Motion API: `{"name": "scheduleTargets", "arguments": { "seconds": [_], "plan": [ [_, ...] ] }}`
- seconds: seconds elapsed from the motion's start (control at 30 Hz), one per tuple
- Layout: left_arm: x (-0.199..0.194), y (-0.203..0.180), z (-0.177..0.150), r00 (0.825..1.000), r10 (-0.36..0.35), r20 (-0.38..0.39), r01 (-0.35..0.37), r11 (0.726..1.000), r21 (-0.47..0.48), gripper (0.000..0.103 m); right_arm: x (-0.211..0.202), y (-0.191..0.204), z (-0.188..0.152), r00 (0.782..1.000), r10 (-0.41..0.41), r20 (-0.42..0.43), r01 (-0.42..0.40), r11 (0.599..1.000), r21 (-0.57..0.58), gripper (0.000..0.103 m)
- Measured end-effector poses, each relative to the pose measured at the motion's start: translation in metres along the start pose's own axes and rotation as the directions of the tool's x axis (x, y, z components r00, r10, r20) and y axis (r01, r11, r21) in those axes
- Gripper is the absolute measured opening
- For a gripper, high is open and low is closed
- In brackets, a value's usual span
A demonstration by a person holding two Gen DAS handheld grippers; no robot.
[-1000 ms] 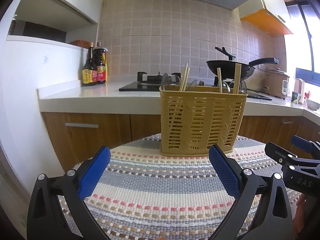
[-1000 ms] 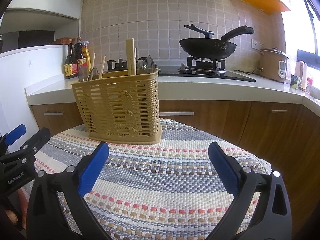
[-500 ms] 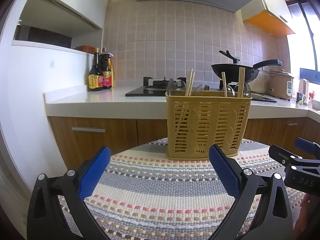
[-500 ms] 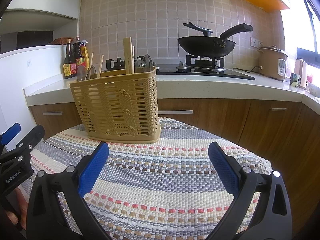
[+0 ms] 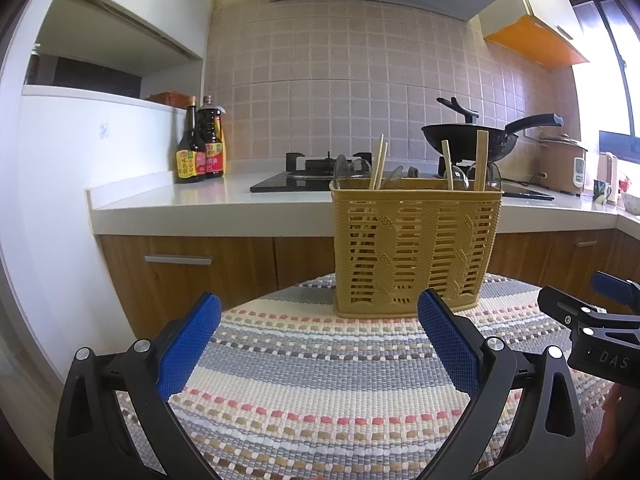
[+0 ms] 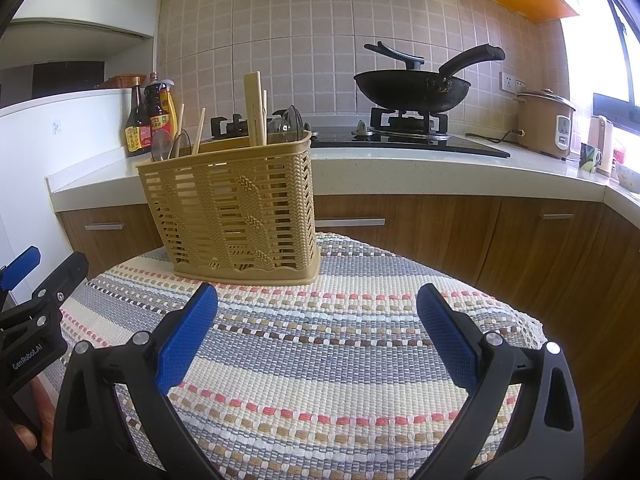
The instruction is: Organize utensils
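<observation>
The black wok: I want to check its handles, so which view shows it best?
The right wrist view: the black wok sits large and unobstructed on the burner, both handles clear. In the left wrist view it is smaller, with chopsticks crossing it.

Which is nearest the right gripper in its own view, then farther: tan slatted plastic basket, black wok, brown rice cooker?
1. Tan slatted plastic basket, on the mat, left of centre.
2. Black wok, on the stove behind.
3. Brown rice cooker, far right on the counter.

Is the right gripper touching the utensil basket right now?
Apart. In the right wrist view the open right gripper sits short of the yellow utensil basket, with a band of striped woven tablecloth showing between its blue fingertips and the basket's base.
</observation>
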State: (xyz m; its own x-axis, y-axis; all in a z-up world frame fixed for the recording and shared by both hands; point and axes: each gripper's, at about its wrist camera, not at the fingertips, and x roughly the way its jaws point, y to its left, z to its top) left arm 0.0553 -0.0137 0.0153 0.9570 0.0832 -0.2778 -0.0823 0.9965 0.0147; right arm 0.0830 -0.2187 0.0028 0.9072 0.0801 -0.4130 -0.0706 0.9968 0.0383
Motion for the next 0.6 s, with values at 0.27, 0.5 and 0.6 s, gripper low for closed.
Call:
{"name": "scheduleTargets", "arguments": {
  "seconds": [0.27, 0.5, 0.6],
  "plan": [
    [0.0004, -0.0022, -0.0004, 1.0, -0.007, -0.001, 0.007, 1.0, 0.003, 0.095, -0.0008, 0.0025, -0.0005, 1.0, -0.003, 0.004, 0.003, 1.0, -0.013, 0.095],
    [0.0013, -0.0004, -0.0001, 1.0, -0.015, -0.008, 0.015, 1.0, -0.005, 0.095, -0.0015, 0.0032, -0.0006, 1.0, -0.004, 0.005, 0.004, 1.0, -0.018, 0.095],
    [0.0027, 0.0009, 0.0001, 1.0, -0.019, -0.011, 0.019, 1.0, -0.008, 0.095, -0.0017, 0.0046, -0.001, 1.0, -0.005, 0.006, 0.005, 1.0, -0.023, 0.095]
  ]
}}
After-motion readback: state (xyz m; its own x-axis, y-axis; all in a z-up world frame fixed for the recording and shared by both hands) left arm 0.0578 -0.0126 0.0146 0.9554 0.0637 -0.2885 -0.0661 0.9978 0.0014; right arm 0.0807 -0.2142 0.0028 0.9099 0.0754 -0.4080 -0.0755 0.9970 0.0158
